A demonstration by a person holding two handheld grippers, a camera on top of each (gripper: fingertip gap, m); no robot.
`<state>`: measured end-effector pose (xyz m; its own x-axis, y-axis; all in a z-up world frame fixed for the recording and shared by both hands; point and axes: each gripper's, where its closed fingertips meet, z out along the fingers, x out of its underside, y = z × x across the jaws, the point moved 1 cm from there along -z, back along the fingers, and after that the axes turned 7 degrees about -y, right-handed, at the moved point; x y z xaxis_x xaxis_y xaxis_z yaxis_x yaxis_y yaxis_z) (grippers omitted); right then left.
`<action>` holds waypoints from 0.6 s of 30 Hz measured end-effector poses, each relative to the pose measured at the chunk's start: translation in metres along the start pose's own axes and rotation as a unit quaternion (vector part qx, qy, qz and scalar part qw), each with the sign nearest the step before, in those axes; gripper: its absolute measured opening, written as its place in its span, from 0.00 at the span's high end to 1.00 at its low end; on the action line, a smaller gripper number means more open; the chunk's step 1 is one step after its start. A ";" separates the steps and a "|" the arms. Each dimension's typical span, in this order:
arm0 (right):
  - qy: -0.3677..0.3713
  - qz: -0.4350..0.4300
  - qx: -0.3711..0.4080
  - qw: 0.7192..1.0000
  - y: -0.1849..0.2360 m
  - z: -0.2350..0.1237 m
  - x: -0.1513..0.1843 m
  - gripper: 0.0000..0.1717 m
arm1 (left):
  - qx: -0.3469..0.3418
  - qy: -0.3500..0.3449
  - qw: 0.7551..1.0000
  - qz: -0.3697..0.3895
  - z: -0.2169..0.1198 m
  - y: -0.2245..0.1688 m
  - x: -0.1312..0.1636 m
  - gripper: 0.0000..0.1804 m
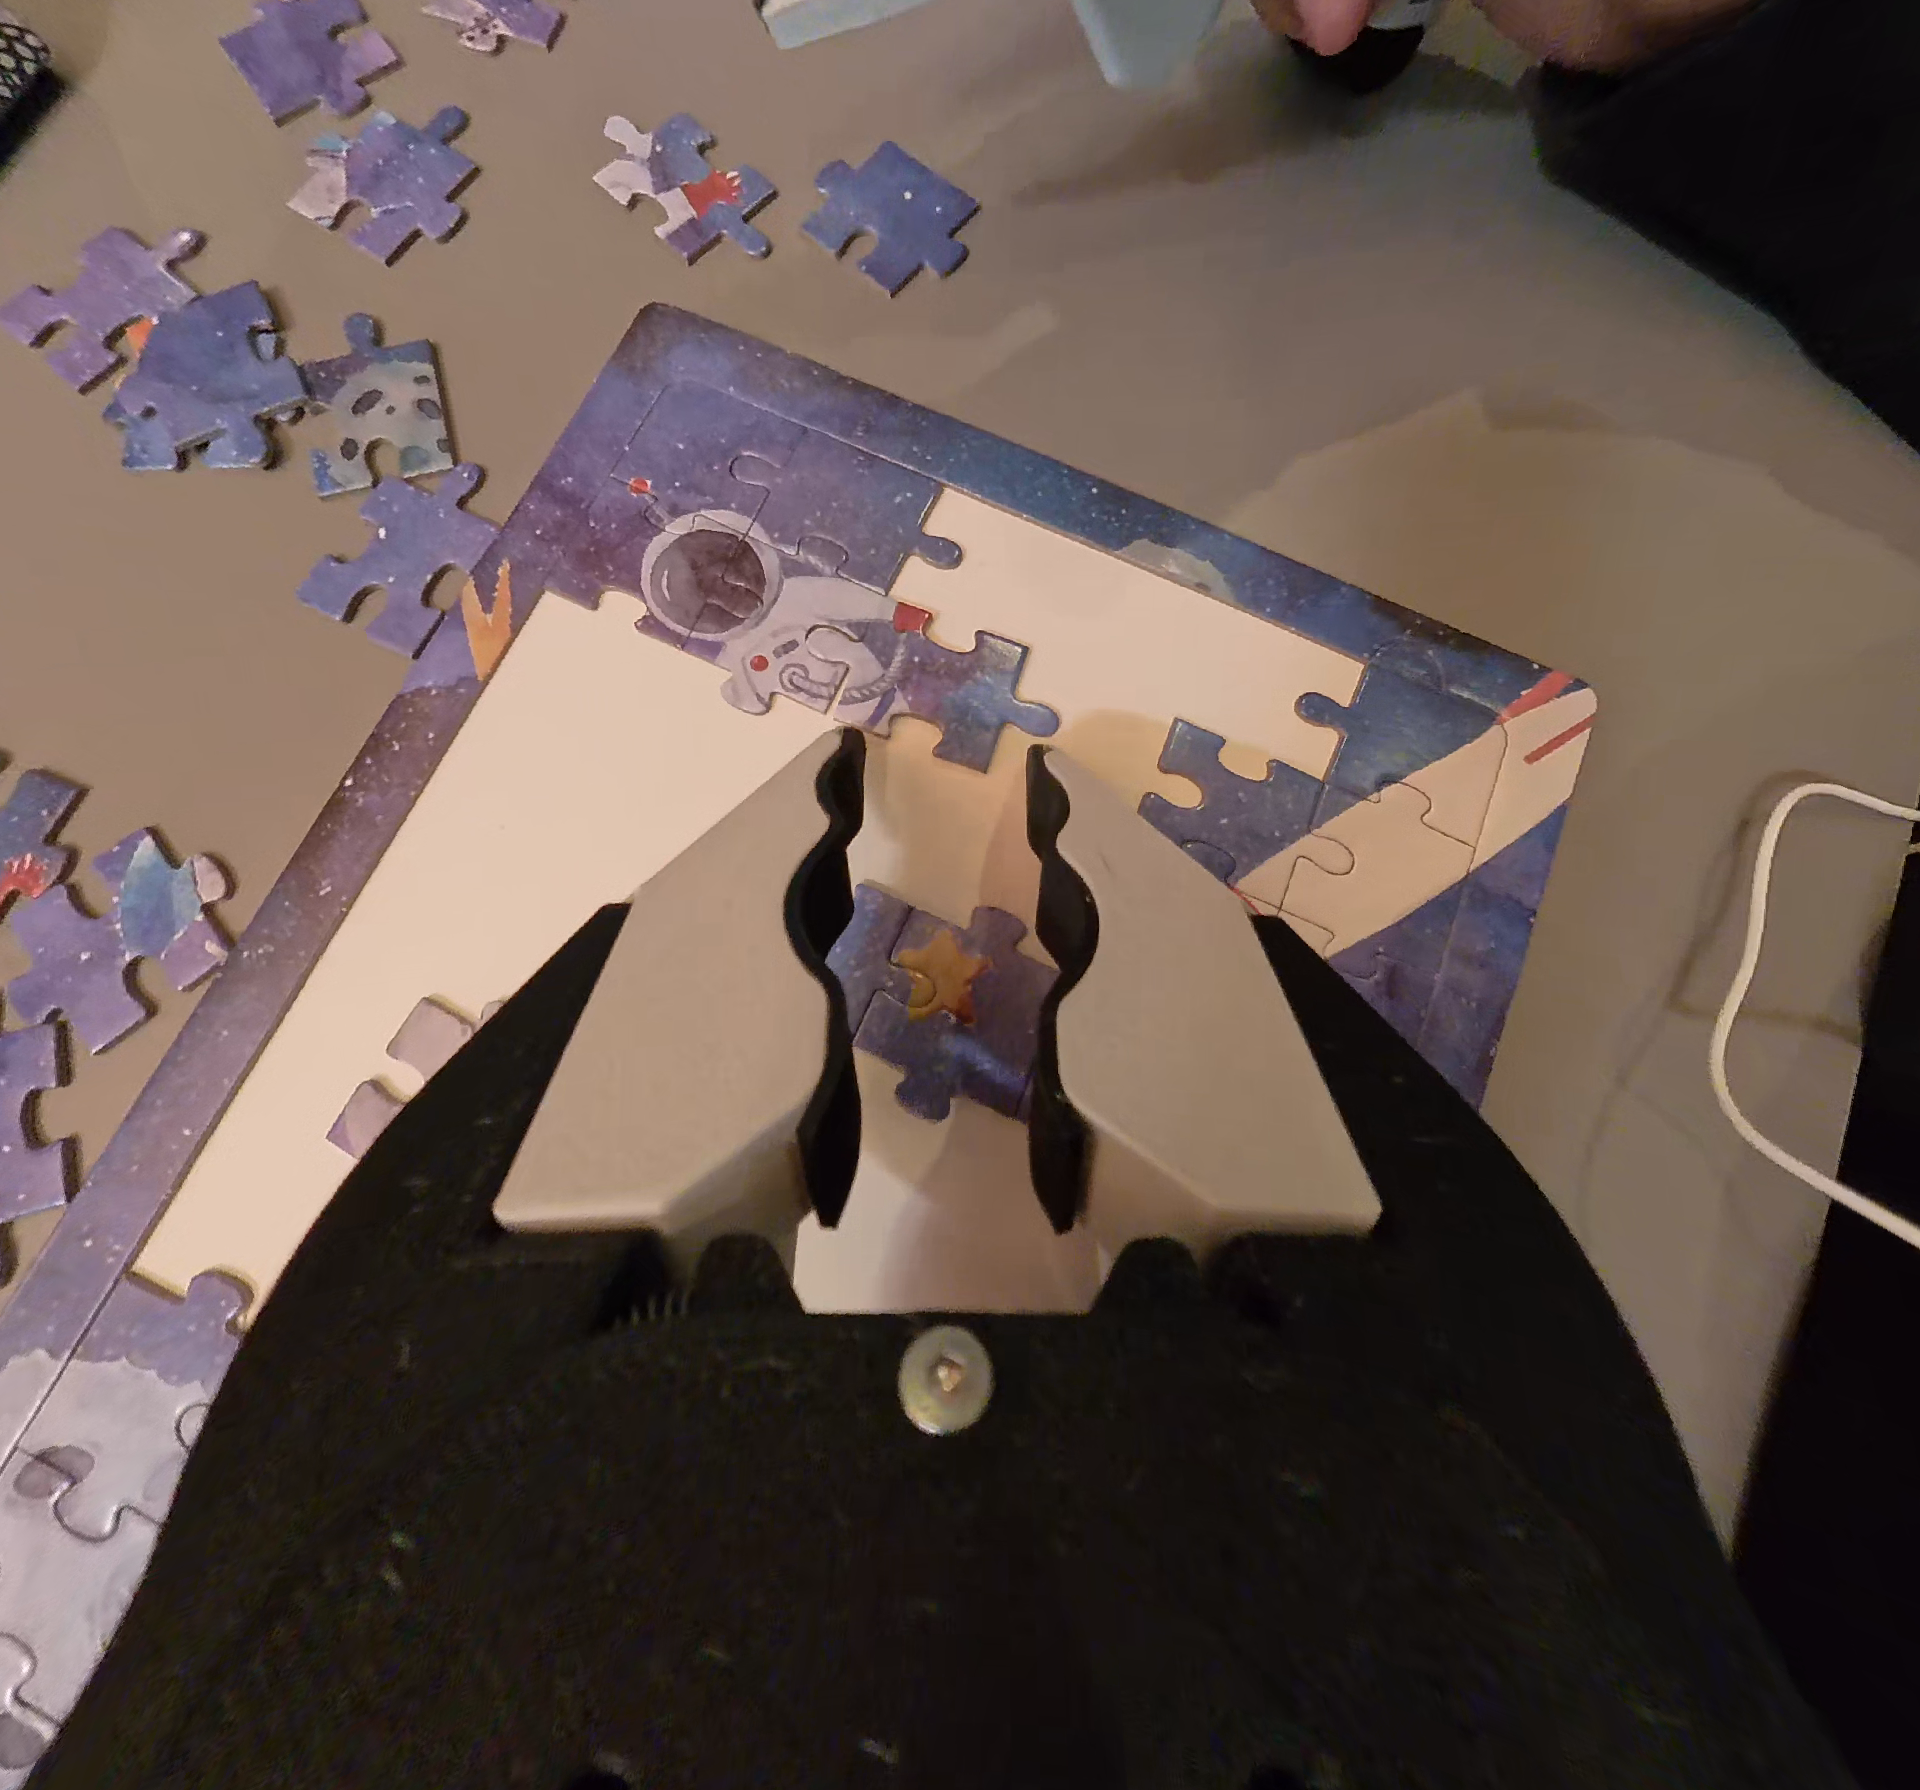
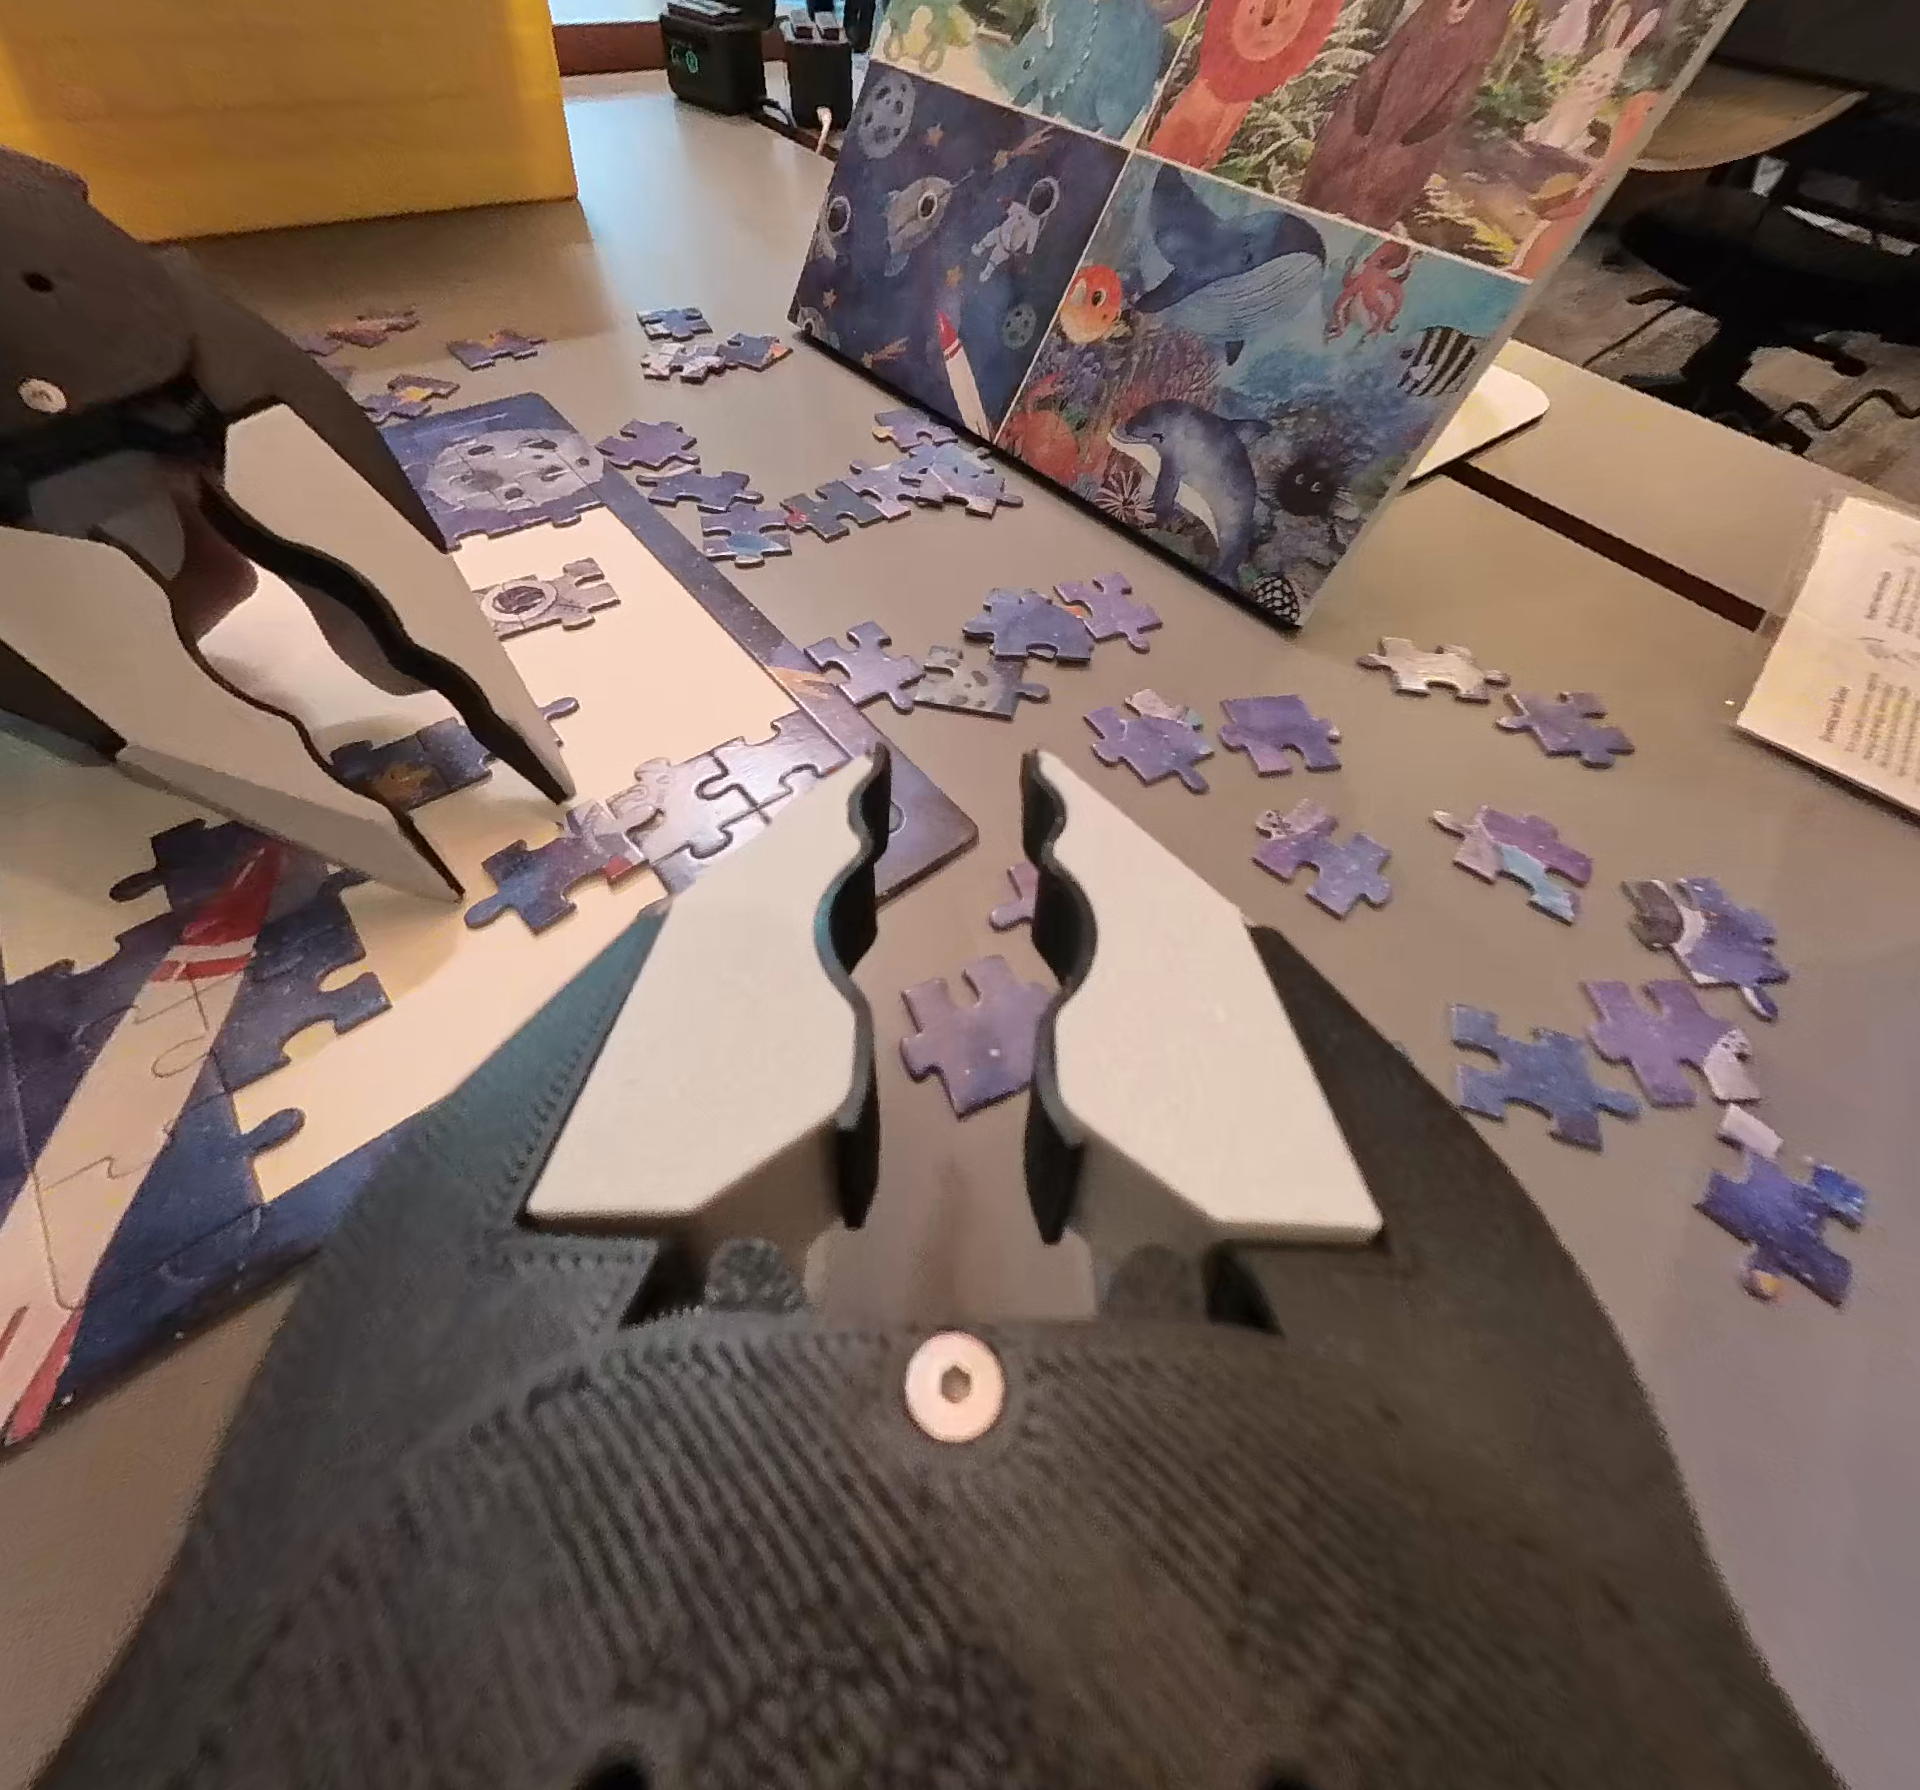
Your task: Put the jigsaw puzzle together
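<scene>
A space-themed puzzle board (image 1: 1195,535) lies on the grey table, partly filled, with a joined astronaut group (image 1: 748,618). My left gripper (image 1: 943,753) is open and holds nothing. Its tips stand on the bare cream board just short of a blue piece (image 1: 977,701) at the end of the astronaut group. Star pieces (image 1: 945,992) lie flat on the board between its fingers, not gripped. The right wrist view shows the left gripper (image 2: 504,838) with its tips down beside that blue piece (image 2: 551,873). My right gripper (image 2: 958,769) is open and empty, above the table by the board's corner (image 2: 935,836).
Many loose purple-blue pieces (image 2: 1278,732) lie scattered on the table (image 2: 1351,597) right of the board and at the left in the left wrist view (image 1: 395,182). A propped picture box (image 2: 1195,234), a yellow bin (image 2: 281,78), a leaflet stand (image 2: 1839,660) and a white cable (image 1: 1756,961) stand around. Left tips to right tips: about 12 centimetres.
</scene>
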<state>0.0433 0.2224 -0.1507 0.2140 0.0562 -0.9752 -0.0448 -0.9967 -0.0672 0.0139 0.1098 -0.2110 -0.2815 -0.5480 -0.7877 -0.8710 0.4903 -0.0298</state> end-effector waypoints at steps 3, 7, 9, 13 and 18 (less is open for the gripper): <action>0.004 -0.013 -0.007 1.000 0.004 0.002 0.001 0.87 | 0.002 0.000 1.000 -0.002 0.001 0.000 0.000 0.84; 0.004 -0.029 -0.031 0.999 0.016 0.006 0.000 0.88 | 0.005 0.000 1.000 -0.004 0.002 -0.001 -0.001 0.84; 0.007 -0.036 -0.039 0.999 0.021 0.008 0.001 0.88 | 0.007 0.000 1.000 -0.006 0.003 -0.001 -0.001 0.84; 0.015 -0.046 -0.057 0.997 0.029 0.011 0.003 0.88 | 0.007 0.001 1.000 -0.007 0.004 -0.001 -0.002 0.83; 0.022 -0.053 -0.072 0.996 0.035 0.012 0.005 0.89 | 0.000 0.001 1.000 -0.003 0.003 -0.001 -0.003 0.83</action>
<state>0.0306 0.1884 -0.1603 0.2519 0.1618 -0.9541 0.1194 -0.9836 -0.1353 0.0161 0.1128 -0.2104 -0.2782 -0.5522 -0.7859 -0.8726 0.4873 -0.0335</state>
